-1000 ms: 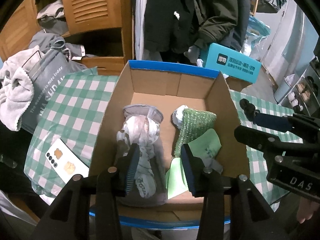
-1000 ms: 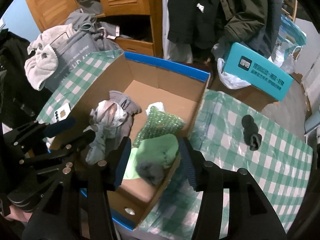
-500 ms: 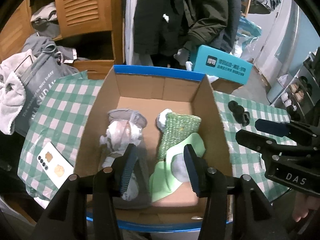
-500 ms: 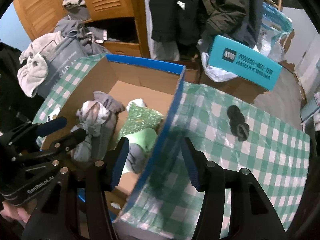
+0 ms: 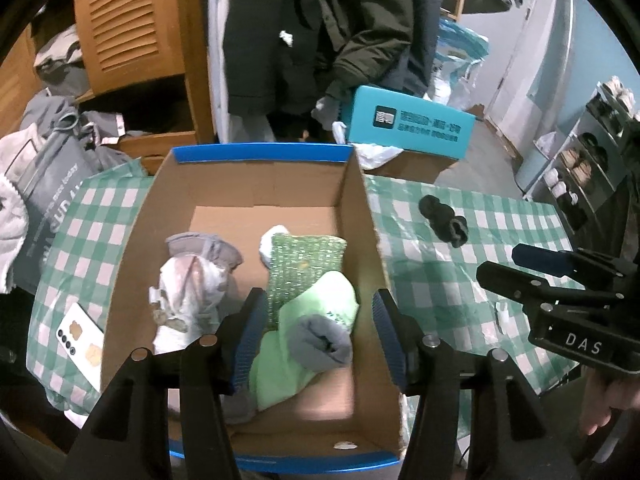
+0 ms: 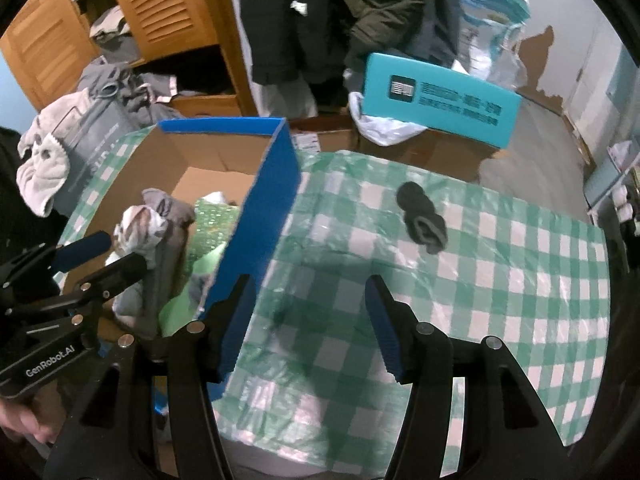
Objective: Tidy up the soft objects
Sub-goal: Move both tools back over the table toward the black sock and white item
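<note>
A cardboard box with blue rims (image 5: 360, 216) (image 6: 264, 208) stands on a green checked tablecloth. In it lie a grey and white sock bundle (image 5: 188, 284) (image 6: 144, 224), a sparkly green sock (image 5: 306, 264) and a light green sock with a grey toe (image 5: 316, 328). A dark grey rolled sock (image 5: 442, 220) (image 6: 422, 218) lies on the cloth to the right of the box. My left gripper (image 5: 318, 330) is open above the light green sock. My right gripper (image 6: 308, 318) is open and empty over the cloth beside the box's right wall, short of the dark sock.
A white phone (image 5: 80, 340) lies on the cloth left of the box. A teal box (image 6: 440, 100) and hanging coats stand behind the table. A grey bag and towels (image 5: 36, 200) crowd the left. A wooden cabinet (image 5: 132, 20) is at the back left.
Both grippers have shifted right. The right gripper moved from over the box out past its right wall to over the cloth. Both stay open.
</note>
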A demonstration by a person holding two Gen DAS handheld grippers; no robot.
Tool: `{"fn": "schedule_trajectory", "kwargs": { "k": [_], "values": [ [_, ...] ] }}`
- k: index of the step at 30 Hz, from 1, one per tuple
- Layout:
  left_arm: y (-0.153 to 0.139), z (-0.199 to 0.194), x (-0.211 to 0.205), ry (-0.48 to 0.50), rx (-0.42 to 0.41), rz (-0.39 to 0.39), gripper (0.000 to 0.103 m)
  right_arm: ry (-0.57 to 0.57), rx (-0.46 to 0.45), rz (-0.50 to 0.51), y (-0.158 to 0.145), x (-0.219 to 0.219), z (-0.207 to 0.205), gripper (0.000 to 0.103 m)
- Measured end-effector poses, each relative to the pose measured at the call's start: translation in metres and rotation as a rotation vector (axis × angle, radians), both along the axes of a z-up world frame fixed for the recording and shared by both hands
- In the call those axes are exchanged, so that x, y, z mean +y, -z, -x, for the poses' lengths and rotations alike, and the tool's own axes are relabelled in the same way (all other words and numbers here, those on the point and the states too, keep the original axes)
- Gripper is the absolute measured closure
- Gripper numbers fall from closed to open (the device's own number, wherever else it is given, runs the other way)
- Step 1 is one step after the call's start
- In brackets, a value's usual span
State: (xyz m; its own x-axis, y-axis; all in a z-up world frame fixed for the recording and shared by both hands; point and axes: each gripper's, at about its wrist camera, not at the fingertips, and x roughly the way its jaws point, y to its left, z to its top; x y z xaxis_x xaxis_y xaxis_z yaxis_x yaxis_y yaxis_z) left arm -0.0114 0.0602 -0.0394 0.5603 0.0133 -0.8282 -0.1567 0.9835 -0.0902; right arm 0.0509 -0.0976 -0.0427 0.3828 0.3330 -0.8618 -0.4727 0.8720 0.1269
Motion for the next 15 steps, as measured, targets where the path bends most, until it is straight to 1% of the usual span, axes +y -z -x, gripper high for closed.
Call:
{"fn": "schedule_trajectory", "kwargs": {
  "k": [5,10,15],
  "values": [
    [0.001,-0.007,-0.016,0.021,0.008,-0.008,0.047,0.032,-0.017,0.019,0.001,-0.019,-0.002,0.046],
    [0.002,-0.016,-0.033,0.047,0.02,0.001,0.047,0.062,-0.02,0.019,0.003,-0.039,-0.003,0.046],
    [0.005,-0.024,-0.055,0.084,0.027,-0.017,0.047,0.104,-0.018,0.035,0.011,-0.066,-0.006,0.046]
  ]
}}
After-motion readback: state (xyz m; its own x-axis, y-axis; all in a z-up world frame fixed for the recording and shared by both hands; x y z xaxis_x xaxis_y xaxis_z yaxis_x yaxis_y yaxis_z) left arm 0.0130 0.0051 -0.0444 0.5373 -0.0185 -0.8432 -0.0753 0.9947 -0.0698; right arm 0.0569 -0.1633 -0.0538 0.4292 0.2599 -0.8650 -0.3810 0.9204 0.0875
